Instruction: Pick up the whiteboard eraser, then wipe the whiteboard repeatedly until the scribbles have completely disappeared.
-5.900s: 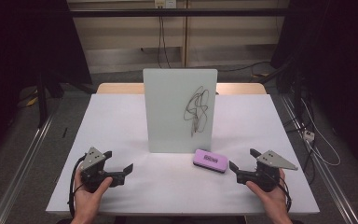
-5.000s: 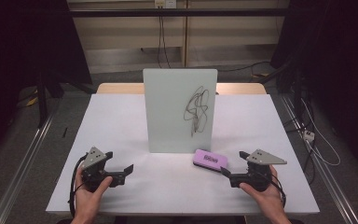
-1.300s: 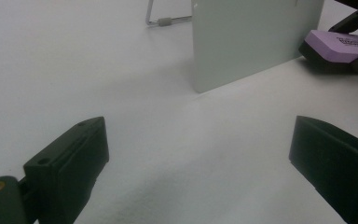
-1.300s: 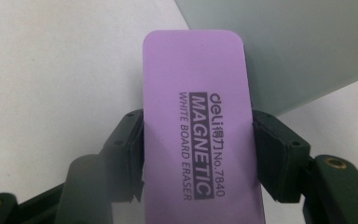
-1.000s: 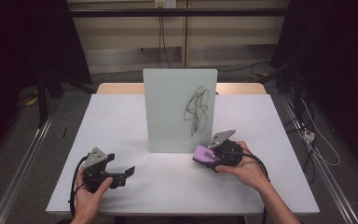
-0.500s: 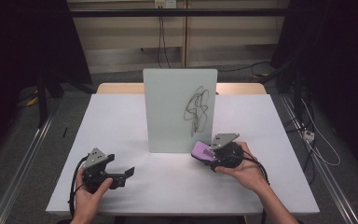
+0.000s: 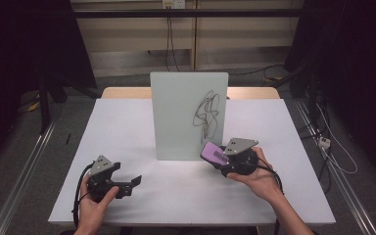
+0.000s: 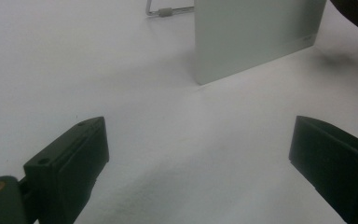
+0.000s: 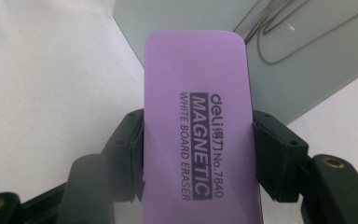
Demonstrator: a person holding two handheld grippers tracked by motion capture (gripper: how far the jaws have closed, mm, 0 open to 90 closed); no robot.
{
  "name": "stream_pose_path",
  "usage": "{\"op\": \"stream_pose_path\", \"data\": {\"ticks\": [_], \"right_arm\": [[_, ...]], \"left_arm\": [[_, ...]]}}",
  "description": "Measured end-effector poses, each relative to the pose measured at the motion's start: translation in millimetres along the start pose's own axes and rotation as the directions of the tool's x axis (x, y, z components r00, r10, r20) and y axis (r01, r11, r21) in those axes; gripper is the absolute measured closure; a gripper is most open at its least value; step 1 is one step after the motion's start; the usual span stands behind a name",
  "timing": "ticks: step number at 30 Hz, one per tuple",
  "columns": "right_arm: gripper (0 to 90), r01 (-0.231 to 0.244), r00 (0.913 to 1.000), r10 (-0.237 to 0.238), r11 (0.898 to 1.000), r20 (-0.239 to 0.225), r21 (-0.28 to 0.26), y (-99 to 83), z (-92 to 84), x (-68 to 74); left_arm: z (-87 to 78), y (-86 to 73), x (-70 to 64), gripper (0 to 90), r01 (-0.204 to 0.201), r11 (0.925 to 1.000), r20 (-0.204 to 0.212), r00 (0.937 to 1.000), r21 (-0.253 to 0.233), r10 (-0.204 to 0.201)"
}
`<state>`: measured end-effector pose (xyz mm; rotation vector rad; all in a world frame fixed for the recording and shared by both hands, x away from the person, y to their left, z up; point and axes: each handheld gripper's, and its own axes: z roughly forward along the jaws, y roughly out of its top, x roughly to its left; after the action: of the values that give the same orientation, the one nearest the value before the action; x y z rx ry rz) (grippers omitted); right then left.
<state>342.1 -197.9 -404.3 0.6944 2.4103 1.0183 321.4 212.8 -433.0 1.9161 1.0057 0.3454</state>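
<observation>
A small whiteboard (image 7: 188, 115) stands upright mid-table with black scribbles (image 7: 206, 113) on its right half. My right gripper (image 7: 216, 157) is shut on a purple whiteboard eraser (image 7: 212, 152), lifted off the table just in front of the board's lower right corner. In the right gripper view both jaws press the long sides of the eraser (image 9: 200, 135), with the board and its scribbles (image 9: 284, 42) close behind. My left gripper (image 7: 133, 183) rests low at the front left, open, with bare table between its jaws. The left gripper view looks toward the board's lower edge (image 8: 251, 37).
The white table (image 7: 127, 132) has free room to the left and right of the board. A wire stand (image 8: 165, 10) props the board from behind. Cables lie on the floor beyond the table's right edge (image 7: 330, 147).
My right gripper closed on the eraser, lifted it off the table and carried it up toward the board's lower right. Over the last second it edged closer to the board. The left gripper stayed put.
</observation>
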Motion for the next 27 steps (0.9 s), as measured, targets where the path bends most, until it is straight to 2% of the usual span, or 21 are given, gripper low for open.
{"op": "stream_pose_path", "data": {"ticks": [5,8,13,21,27], "right_arm": [[40.7,-0.005,0.9999,0.005,1.000,0.016,-0.013,-0.1,-4.3,-0.1],[40.7,-0.002,0.9998,0.003,1.000,0.022,-0.026,1.2,-7.6,0.1],[40.8,-0.007,0.9995,0.008,0.999,0.031,-0.038,3.3,-12.2,-0.9],[40.9,-0.018,0.9974,0.024,0.996,0.068,-0.083,6.5,-20.2,-3.9],[40.9,0.015,0.9943,-0.004,0.995,0.106,-0.100,10.0,-21.0,-1.5]], "left_arm": [[0.9,0.6,-2.4,4.8,-0.019,0.9998,0.007,0.9998,0.008,0.019],[1.8,0.1,-2.9,4.8,-0.008,0.9999,0.001,1.0000,0.007,0.008],[1.9,0.1,-2.0,4.8,-0.013,0.9999,0.003,0.9999,0.010,0.013],[0.5,-1.6,0.2,4.8,-0.001,0.9999,0.004,1.0000,0.011,0.001],[-1.8,-0.8,-1.7,4.8,-0.008,1.0000,0.001,1.0000,0.005,0.008]]}}
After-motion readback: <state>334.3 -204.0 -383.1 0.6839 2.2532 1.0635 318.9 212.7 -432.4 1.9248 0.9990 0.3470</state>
